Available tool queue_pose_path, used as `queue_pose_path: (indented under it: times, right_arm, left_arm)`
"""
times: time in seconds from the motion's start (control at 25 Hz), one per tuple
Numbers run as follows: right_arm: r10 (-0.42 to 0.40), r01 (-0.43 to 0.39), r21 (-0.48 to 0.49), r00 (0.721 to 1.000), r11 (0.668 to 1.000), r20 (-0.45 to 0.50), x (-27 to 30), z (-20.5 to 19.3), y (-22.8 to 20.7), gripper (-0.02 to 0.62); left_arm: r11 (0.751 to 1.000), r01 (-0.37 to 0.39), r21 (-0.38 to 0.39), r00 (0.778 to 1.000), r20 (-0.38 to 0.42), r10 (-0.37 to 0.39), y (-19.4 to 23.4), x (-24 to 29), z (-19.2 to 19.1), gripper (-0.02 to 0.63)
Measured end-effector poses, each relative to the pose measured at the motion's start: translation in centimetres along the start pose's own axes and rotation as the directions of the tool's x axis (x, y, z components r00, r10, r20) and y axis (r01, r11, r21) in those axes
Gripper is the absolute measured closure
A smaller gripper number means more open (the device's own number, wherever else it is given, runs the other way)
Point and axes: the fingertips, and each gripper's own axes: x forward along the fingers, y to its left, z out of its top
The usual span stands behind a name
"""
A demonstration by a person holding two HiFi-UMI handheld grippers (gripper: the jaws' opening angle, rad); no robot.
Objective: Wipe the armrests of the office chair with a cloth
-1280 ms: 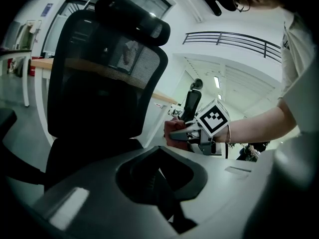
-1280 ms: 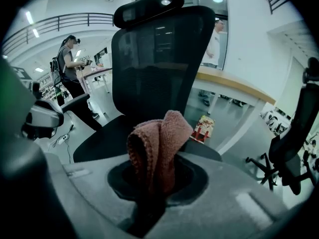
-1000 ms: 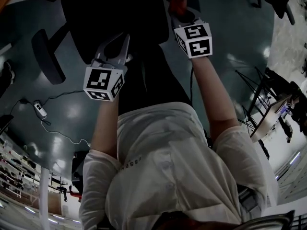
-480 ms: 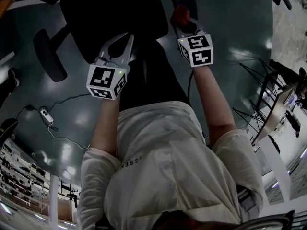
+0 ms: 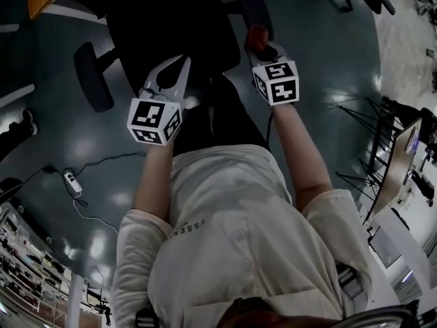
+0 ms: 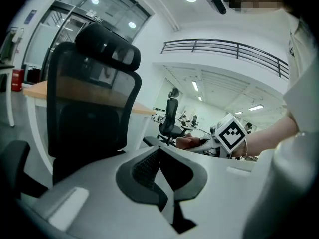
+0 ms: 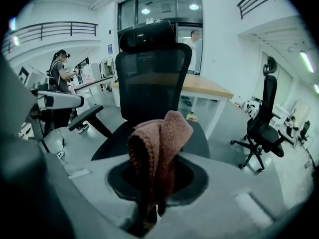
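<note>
**A:** What have the right jaws got?

**B:** The right gripper [image 7: 149,205] is clamped on the lower folds of the cloth [image 7: 159,138], a reddish-brown knit bundle. Its bunched top stands up free above the jaws.

**A:** And the other one?

**B:** The left gripper [image 6: 164,180] has its jaws pressed together with nothing between them. It hangs at the left, on the near side of the seat.

**A:** Where is the cloth relative to the chair?

**B:** In the head view the cloth [image 5: 256,38] sits at the tip of the right gripper [image 5: 261,48]. That puts it just beside the near end of the right armrest [image 5: 254,5] of the office chair [image 5: 171,19]. I can't tell whether it touches. The right gripper view shows the cloth's top against the seat and backrest with air round it.

**A:** And the left armrest?

**B:** The left armrest [image 5: 92,77] is out at the far left, well apart from the cloth and beyond the left gripper [image 5: 174,70].

**A:** So how far along is it?

**B:** By my reading the pick-up is done, since the cloth is in the jaws and at the chair. No view shows it pressed flat on a pad, so wiping both armrests looks left to do. The right one would likely come first, then the left.
</note>
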Motion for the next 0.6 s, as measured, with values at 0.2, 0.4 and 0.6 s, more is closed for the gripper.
queue_pose_path:
  times: [0.2,0.4,0.6]
  right_arm:
    - [0.054,-0.053,-0.016,0.992,0.998,0.110,-3.6,2.0,2.1,0.543]
    - [0.168,-0.152,-0.121,0.976,0.981,0.137,-4.1,5.5,5.7,0.543]
    - [0.328,-0.292,-0.245,0.937,0.925,0.122,-1.1,10.1,10.7,0.543]
  left_arm:
    - [0.995,-0.075,0.063,0.995,0.063,0.071,-1.4,-3.2,2.9,0.589]
    - [0.978,-0.204,0.038,0.974,0.104,0.199,1.0,-7.3,5.0,0.589]
    - [0.918,-0.392,-0.054,0.904,0.160,0.396,5.7,-12.5,5.4,0.589]
